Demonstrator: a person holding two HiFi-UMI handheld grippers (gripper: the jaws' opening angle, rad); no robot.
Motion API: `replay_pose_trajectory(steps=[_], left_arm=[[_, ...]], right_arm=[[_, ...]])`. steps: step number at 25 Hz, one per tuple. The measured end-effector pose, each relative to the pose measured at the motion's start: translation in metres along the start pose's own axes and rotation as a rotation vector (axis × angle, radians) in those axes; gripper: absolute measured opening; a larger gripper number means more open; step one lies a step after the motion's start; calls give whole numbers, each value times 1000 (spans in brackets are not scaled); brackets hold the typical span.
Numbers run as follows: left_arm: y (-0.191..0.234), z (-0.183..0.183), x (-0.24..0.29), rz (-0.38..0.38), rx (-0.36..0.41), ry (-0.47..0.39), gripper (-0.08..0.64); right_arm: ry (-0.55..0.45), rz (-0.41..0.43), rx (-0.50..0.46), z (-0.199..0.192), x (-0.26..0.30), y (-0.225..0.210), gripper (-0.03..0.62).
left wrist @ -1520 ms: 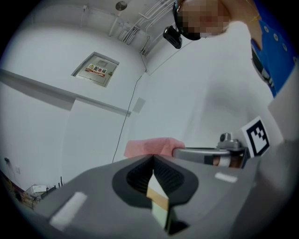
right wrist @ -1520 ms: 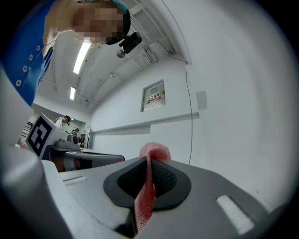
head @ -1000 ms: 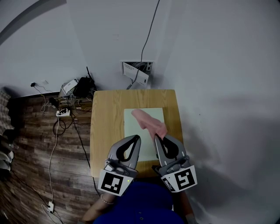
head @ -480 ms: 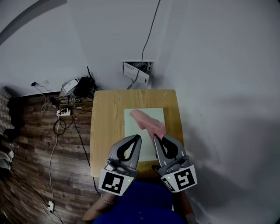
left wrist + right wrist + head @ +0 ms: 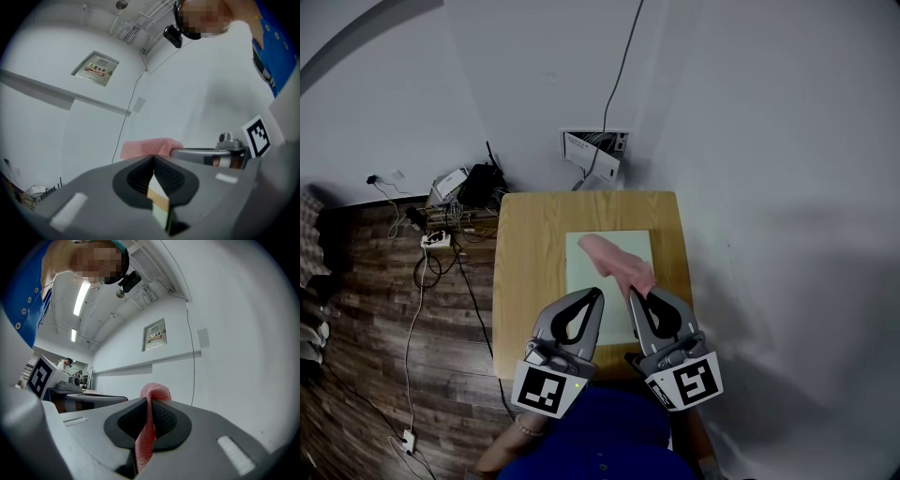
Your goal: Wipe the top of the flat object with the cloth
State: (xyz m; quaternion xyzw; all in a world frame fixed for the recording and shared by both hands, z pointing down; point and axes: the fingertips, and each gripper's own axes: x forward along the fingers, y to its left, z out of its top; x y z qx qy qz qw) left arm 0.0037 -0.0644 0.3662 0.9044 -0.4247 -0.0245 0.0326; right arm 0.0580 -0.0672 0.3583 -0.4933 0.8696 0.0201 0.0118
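A pale green flat board (image 5: pixel 581 267) lies on the small wooden table (image 5: pixel 530 253). A pink cloth (image 5: pixel 619 261) lies draped over the board's right half and runs back to my right gripper (image 5: pixel 635 296), which is shut on its near end. In the right gripper view the cloth (image 5: pixel 149 427) is pinched between the closed jaws and bulges out past the tips. My left gripper (image 5: pixel 595 294) hovers over the board's near left edge, shut with nothing in it. In the left gripper view the pink cloth (image 5: pixel 145 148) shows beyond the closed jaws.
The table stands against a white wall with a wall box (image 5: pixel 594 153) and a hanging cable (image 5: pixel 619 84). Left of the table, on the wood floor, lie a power strip (image 5: pixel 435 241), cables and small devices (image 5: pixel 464 186). My blue sleeve (image 5: pixel 600 436) fills the near edge.
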Motion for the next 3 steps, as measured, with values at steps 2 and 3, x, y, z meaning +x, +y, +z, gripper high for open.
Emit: replay_pose_trajectory(steps=[2, 3], left_arm=[[0, -1, 1, 0, 1, 0, 2], [0, -1, 1, -1, 1, 0, 2]], right_arm=[[1, 3, -1, -1, 1, 0, 12], [2, 5, -2, -1, 1, 0, 12]])
